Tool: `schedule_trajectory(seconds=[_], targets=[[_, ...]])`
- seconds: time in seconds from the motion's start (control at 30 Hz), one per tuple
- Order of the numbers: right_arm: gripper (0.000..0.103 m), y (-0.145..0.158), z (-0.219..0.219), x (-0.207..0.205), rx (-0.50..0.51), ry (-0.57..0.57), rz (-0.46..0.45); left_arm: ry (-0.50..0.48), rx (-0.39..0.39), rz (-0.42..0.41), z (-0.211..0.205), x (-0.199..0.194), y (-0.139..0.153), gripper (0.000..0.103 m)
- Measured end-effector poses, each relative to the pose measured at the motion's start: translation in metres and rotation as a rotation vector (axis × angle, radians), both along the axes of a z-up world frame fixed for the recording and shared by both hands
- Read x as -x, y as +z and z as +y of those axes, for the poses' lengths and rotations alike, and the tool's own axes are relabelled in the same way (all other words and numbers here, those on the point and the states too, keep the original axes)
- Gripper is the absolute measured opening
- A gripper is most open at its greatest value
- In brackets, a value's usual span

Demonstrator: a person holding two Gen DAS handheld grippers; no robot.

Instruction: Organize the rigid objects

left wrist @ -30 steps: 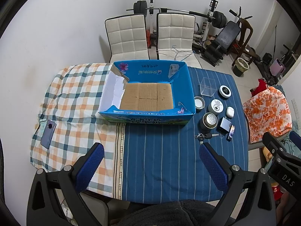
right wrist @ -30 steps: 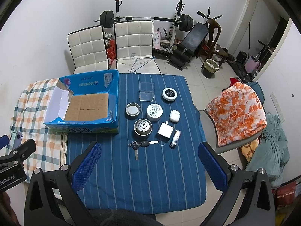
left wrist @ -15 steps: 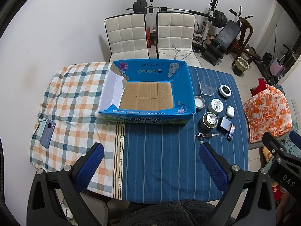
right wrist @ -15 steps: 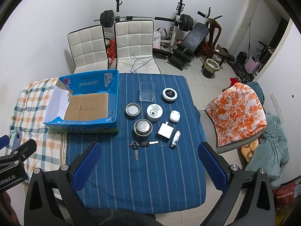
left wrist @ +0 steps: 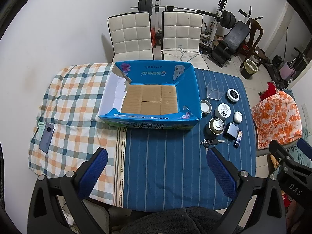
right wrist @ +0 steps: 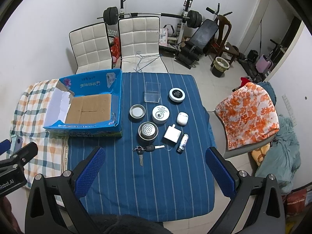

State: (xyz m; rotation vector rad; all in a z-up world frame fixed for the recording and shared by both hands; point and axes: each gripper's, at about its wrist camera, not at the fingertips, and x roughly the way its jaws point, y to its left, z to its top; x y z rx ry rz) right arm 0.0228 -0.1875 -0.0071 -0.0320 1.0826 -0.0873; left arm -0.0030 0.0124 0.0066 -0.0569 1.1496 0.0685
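Both grippers, left (left wrist: 157,170) and right (right wrist: 155,170), hover wide open and empty over the near edge of the blue-striped table (right wrist: 156,185). Small objects – key fob (right wrist: 149,148), metal strainer cup (right wrist: 147,131), white charger (right wrist: 172,134) – cluster beside the open blue carton (right wrist: 87,105). "Robot.AI" marks the left tool.

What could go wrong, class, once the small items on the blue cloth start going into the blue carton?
1. The clear plastic box is see-through, so its edges may be misjudged and it could slip from the jaws.
2. The car key, strainer cup and white charger lie close together; reaching for one may knock another.
3. The blue carton has a torn left wall, so items dropped near that side might tip out.
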Motion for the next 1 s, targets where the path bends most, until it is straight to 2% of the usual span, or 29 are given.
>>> schedule_trajectory(seconds=[0.07,0.23,0.43,0.5,0.6,0.7,0.83,1.0], targets=[[0.103,-0.002,-0.008,-0.01,-0.021,-0.012,0.007,-0.002,0.003,0.003,-0.003,-0.002,-0.002,0.103],[0.103,-0.025,-0.049,-0.061,-0.078,-0.075,0.049,-0.036,0.001,-0.011,-0.028,-0.043,-0.014,0.103],[0.103,-0.082,-0.113,-0.16,-0.103,-0.186,0.096,-0.114,0.035,-0.053,-0.076,-0.139,-0.035,0.103],[0.103,-0.113,-0.136,-0.2,-0.111,-0.223,0.13,-0.143,0.04,-0.032,-0.095,-0.177,-0.049,0.103],[0.103,-0.17,-0.165,-0.267,-0.132,-0.254,0.19,-0.184,0.065,0.04,-0.134,-0.244,-0.086,0.103],[0.103,-0.23,-0.187,-0.318,-0.152,-0.277,0.266,-0.207,0.06,0.099,-0.165,-0.289,-0.121,0.103],[0.102,-0.296,-0.2,-0.359,-0.236,-0.293,0.356,-0.2,0.06,0.206,-0.195,-0.342,-0.176,0.103],[0.102,-0.341,-0.196,-0.387,-0.31,-0.275,0.381,-0.182,0.056,0.282,-0.206,-0.374,-0.217,0.103]])
